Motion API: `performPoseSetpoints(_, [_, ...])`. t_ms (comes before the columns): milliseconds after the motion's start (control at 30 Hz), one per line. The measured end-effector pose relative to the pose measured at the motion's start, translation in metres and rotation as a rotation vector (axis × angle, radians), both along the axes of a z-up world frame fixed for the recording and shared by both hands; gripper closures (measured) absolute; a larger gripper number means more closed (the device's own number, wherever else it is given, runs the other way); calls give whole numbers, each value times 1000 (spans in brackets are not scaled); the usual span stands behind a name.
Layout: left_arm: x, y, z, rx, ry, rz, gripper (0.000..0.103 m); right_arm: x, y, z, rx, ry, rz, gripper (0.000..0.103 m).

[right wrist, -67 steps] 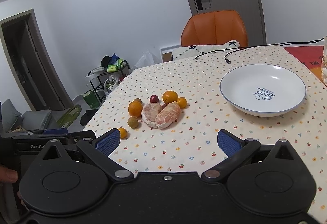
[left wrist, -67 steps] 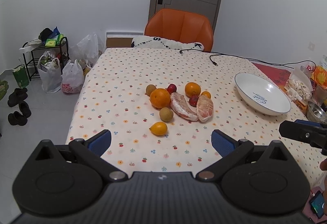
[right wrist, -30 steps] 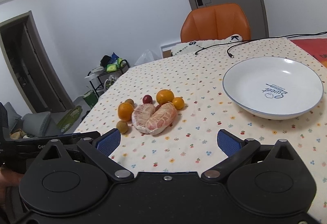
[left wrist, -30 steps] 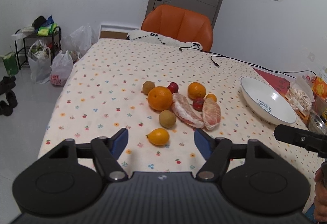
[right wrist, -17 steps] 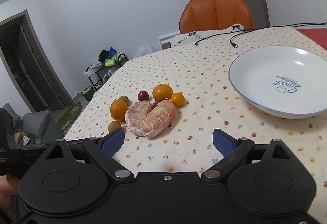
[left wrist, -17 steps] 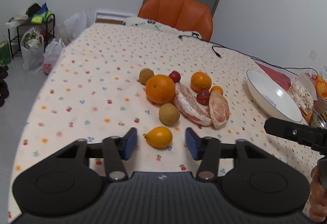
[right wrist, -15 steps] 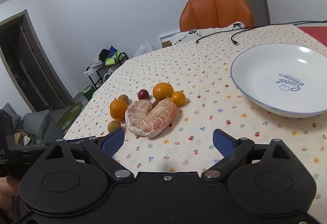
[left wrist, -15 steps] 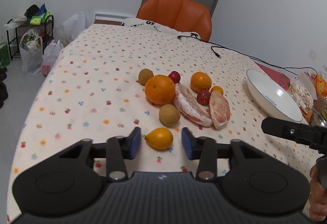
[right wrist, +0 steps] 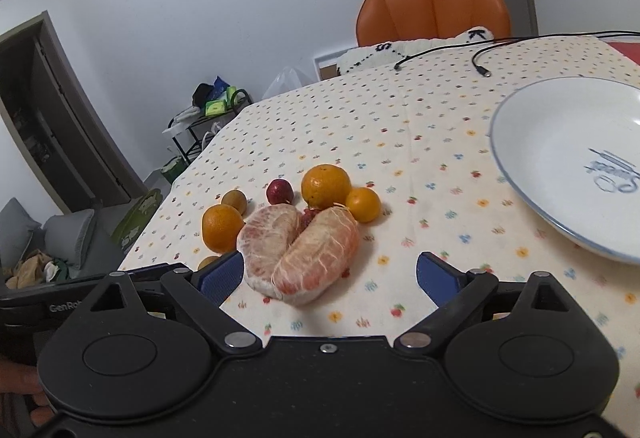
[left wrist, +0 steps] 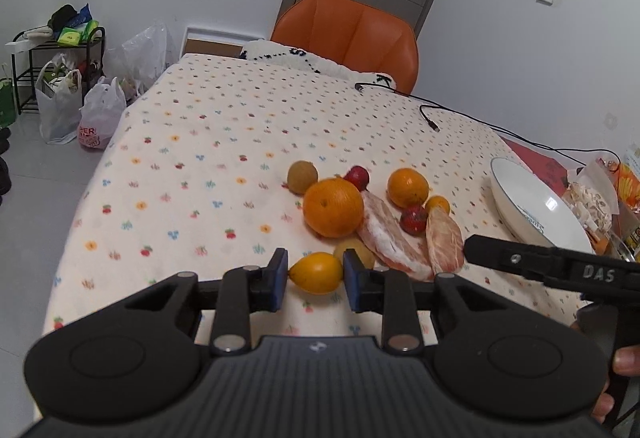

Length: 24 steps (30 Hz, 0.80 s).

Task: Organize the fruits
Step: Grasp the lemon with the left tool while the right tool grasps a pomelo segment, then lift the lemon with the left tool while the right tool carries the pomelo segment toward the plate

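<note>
In the right wrist view, the white plate (right wrist: 560,158) is cut off by the right edge, and the left gripper (right wrist: 60,302) hides the small yellow fruit. In the left wrist view, the right gripper (left wrist: 560,270) covers the plate's near rim. Contact between pads (left wrist: 276,278) and fruit (left wrist: 316,272) is unclear.

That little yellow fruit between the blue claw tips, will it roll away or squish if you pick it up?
The yellow fruit is smooth and egg-shaped, so it would probably roll if nudged. The left claw has a pad on each side of it, which should stop that. Its skin looks firm and glossy, so a gentle squeeze likely won't squish it, though it might slip.
</note>
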<state>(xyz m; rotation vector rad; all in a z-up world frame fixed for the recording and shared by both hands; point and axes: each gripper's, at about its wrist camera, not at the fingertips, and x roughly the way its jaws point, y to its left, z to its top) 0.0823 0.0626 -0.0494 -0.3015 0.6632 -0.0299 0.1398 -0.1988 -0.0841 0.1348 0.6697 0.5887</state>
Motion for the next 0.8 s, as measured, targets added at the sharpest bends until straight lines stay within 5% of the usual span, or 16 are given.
performPoseSetpoints(400, [17,4,11,29,-10,15,75,18,23,-6,-36,11,22,13])
performPoseSetpoints(467, [18,3,12,32,-10,17,75,18,26,-6,-53,0,23,20])
performPoseSetpoints(567, [18,3,12,38,-12,24,75,17,26,-6,-72,-11,37,54])
performPoseSetpoints(800, [14,-1,16,40,-25,34,75,16,5,-2,-13,14,56,66])
